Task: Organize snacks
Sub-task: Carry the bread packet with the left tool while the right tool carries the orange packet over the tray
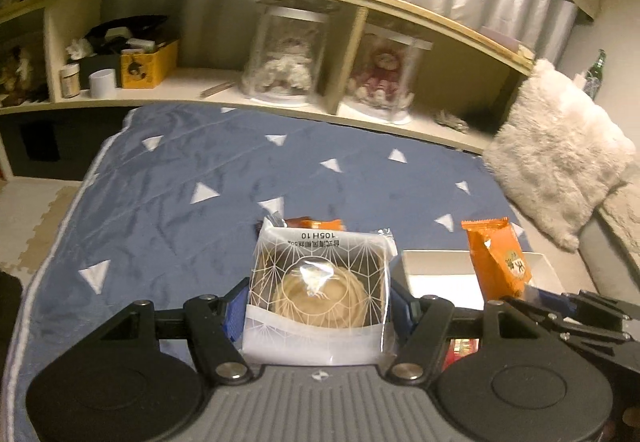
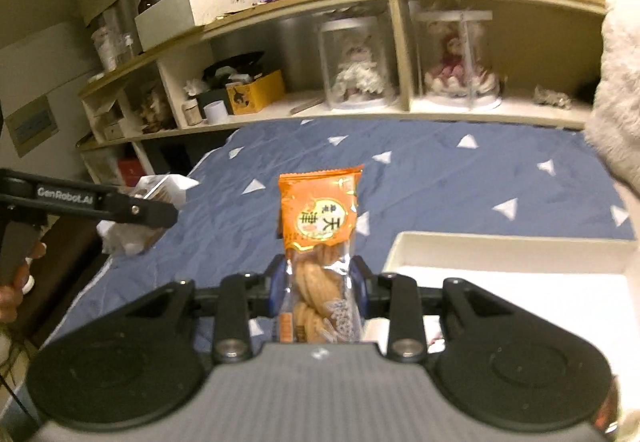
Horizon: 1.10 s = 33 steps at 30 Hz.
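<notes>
each gripper pinches one snack above the blue quilted bedspread (image 1: 180,178).
your left gripper (image 1: 318,308) clamps the white clear-window pastry packet (image 1: 320,282); your right gripper (image 2: 318,292) clamps the orange plastic biscuit packet (image 2: 318,218). lower each flat into the shallow white cardboard tray (image 2: 512,246) before loosening the fingers.

White pastry packet (image 1: 320,282) clamped flat; orange biscuit packet (image 2: 320,226) clamped upright, beside white box (image 2: 512,254)

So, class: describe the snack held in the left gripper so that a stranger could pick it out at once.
Start at the blue bedspread with white triangles. Above its near end, the left gripper clamps a square white packet with a round pale pastry behind a clear window. Unlike the narrow orange biscuit packet nearby, it is white with fine geometric lines.
</notes>
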Motion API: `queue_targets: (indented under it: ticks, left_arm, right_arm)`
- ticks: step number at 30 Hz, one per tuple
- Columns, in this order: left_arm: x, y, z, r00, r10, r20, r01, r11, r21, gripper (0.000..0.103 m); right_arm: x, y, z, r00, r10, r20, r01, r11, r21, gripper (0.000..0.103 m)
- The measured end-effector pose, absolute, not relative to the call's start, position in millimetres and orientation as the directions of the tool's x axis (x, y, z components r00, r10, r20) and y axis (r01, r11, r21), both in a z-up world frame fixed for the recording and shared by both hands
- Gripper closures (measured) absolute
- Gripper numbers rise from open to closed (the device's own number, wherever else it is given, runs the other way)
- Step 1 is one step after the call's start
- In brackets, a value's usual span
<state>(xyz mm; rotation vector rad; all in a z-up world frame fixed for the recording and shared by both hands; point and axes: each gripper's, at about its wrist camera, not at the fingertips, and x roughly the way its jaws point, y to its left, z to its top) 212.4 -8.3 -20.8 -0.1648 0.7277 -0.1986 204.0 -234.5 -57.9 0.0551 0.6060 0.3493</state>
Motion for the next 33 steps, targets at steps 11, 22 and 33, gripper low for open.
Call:
queue_targets:
  ticks: [11, 22, 33]
  left_arm:
    - [219.6, -92.5, -19.3, 0.689, -0.338, -0.642, 0.238, 0.941, -0.241, 0.035]
    - [239.4, -187.2, -61.9, 0.574, -0.436, -0.693, 0.334, 0.898, -0.287, 0.035]
    - [276.6, -256.4, -112.1, 0.425, -0.585, -0.691, 0.323, 0.811, -0.488, 0.035]
  right_arm:
    - [192.6, -306.1, -56.1, 0.800, 0.202, -0.565, -0.173, 0.979, 0.106, 0.064]
    - [197.4, -377.1, -78.4, 0.790, 0.028, -0.612, 0.019, 0.997, 0.070, 0.064]
    - [202.9, -418.9, -107.8, 0.766, -0.048, -0.641, 0.089, 0.995, 0.032, 0.064]
